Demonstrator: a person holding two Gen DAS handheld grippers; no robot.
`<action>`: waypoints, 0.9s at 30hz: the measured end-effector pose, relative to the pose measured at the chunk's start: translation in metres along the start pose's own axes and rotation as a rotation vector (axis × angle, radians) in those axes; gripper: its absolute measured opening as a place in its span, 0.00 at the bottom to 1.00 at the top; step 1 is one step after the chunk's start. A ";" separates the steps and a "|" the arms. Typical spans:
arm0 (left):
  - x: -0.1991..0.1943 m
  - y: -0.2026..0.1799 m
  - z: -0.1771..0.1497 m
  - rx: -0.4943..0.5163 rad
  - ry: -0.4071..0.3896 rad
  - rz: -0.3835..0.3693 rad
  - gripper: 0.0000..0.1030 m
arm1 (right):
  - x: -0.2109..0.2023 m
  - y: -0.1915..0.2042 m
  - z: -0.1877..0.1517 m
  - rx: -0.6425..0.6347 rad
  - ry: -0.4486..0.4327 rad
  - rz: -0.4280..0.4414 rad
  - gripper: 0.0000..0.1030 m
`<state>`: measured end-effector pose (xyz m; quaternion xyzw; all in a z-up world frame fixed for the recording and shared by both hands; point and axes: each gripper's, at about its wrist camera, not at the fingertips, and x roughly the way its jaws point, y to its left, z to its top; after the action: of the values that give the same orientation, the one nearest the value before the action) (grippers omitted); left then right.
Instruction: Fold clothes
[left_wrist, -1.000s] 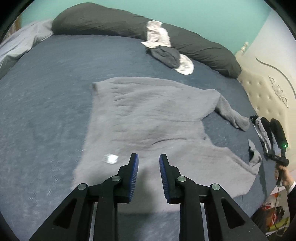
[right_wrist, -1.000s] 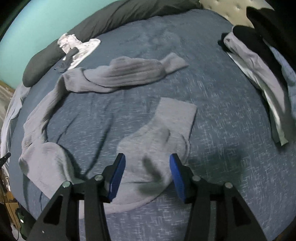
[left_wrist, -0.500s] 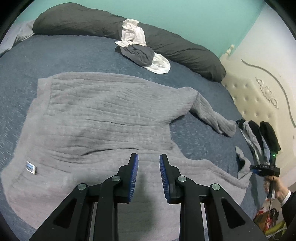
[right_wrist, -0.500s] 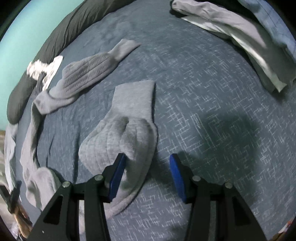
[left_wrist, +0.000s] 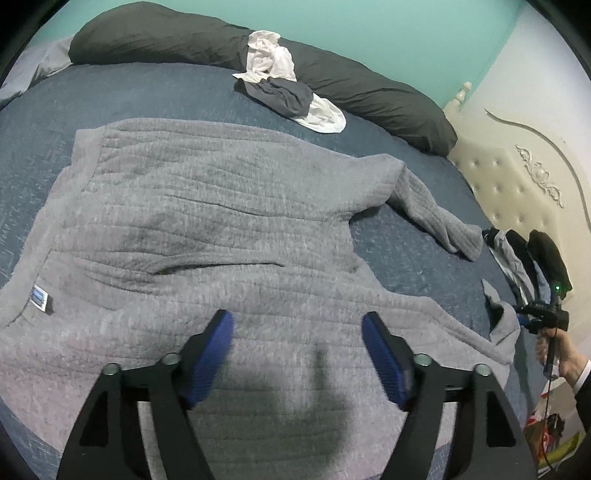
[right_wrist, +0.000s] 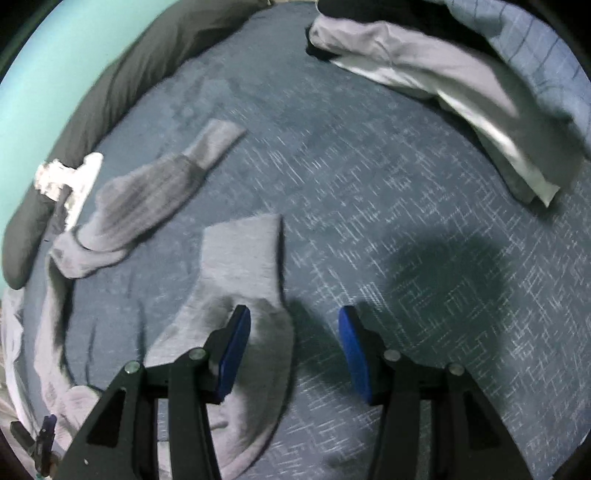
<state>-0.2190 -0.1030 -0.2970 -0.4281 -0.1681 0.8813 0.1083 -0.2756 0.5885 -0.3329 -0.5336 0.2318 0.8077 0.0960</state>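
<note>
- Left gripper (left_wrist: 297, 326) jaws just spread wide, empty, above grey sweater (left_wrist: 207, 229), lower centre.
- Right gripper (right_wrist: 293, 323) half-spread, empty, straddling sleeve (right_wrist: 240, 280) edge, lower centre.

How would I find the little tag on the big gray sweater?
Start at the blue bed, where the big gray sweater lies spread flat. Follow its left edge toward the near end. The tag is a small white rectangle with a blue patch, the only non-gray spot on the sweater.
</note>
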 end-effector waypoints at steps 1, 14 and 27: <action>0.002 -0.001 -0.001 0.003 0.003 -0.003 0.81 | 0.004 0.001 -0.002 -0.001 0.009 -0.010 0.49; 0.008 -0.010 0.001 0.028 -0.015 0.033 1.00 | 0.020 0.025 -0.013 -0.126 0.057 0.017 0.23; -0.005 -0.010 0.007 0.011 -0.071 0.029 1.00 | -0.046 0.034 0.000 -0.204 -0.094 0.006 0.05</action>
<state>-0.2209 -0.0970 -0.2859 -0.3984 -0.1607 0.8983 0.0921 -0.2697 0.5629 -0.2817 -0.5016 0.1452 0.8514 0.0497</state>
